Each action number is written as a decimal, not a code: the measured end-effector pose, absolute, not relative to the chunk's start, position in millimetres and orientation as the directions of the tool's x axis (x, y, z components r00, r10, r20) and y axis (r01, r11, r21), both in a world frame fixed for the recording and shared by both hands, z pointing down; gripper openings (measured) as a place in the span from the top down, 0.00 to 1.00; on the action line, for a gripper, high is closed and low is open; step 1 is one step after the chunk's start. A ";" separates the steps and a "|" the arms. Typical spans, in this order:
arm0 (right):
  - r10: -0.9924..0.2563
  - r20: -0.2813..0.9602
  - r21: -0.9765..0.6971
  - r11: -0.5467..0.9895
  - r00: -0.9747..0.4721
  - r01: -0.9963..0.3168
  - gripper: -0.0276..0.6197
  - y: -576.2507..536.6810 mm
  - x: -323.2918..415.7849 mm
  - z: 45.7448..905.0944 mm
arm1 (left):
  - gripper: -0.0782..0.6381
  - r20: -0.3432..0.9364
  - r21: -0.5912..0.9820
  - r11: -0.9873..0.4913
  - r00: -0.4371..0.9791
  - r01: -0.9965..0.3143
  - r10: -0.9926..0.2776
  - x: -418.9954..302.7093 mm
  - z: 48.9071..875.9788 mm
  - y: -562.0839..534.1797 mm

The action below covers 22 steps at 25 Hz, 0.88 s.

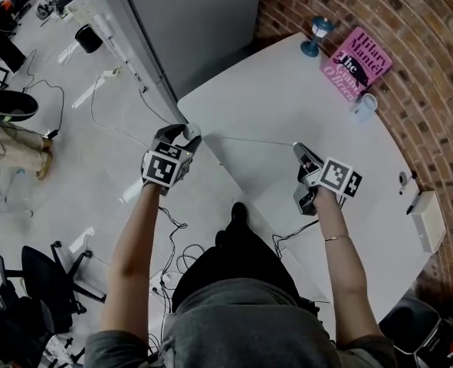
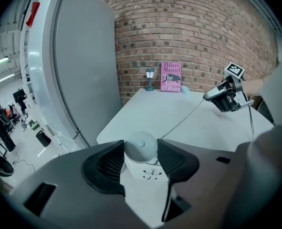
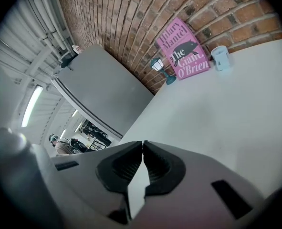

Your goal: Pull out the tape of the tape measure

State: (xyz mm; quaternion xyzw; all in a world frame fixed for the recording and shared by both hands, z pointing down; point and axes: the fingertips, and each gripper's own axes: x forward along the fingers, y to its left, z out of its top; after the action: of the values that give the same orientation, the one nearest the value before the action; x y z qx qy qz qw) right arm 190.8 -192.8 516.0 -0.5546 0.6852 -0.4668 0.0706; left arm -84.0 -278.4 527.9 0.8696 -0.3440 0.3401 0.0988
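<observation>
A round white tape measure (image 1: 192,132) sits between the jaws of my left gripper (image 1: 182,133), just off the left corner of the white table (image 1: 287,90). In the left gripper view the case (image 2: 141,146) fills the gap and both pads press its sides. A thin tape (image 1: 249,140) stretches rightward from the case across the table to my right gripper (image 1: 297,147), whose jaws are closed on its end. The left gripper view shows the tape (image 2: 179,123) running to the right gripper (image 2: 206,97). In the right gripper view the pads (image 3: 126,166) meet, and the tape's end is hidden.
A pink book (image 1: 356,61) leans on the brick wall at the table's far side, with a small blue lamp (image 1: 316,37) and a pale cup (image 1: 364,106) beside it. A white box (image 1: 428,221) lies at the right edge. A grey partition (image 1: 195,21) stands behind. Cables and a chair (image 1: 50,282) occupy the floor.
</observation>
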 end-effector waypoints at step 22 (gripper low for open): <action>-0.776 0.566 -0.636 -0.197 -0.278 -0.746 0.93 -200.2 233.6 573.7 | 0.57 0.746 -0.048 -0.804 0.513 -0.593 -0.424 -31.9 571.8 -306.1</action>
State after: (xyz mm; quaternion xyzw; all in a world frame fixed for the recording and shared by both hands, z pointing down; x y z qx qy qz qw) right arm 233.6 -200.2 573.7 -0.6005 0.6335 -0.4876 0.0153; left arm -31.9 -306.1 571.8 0.8633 -0.2944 0.3958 0.1070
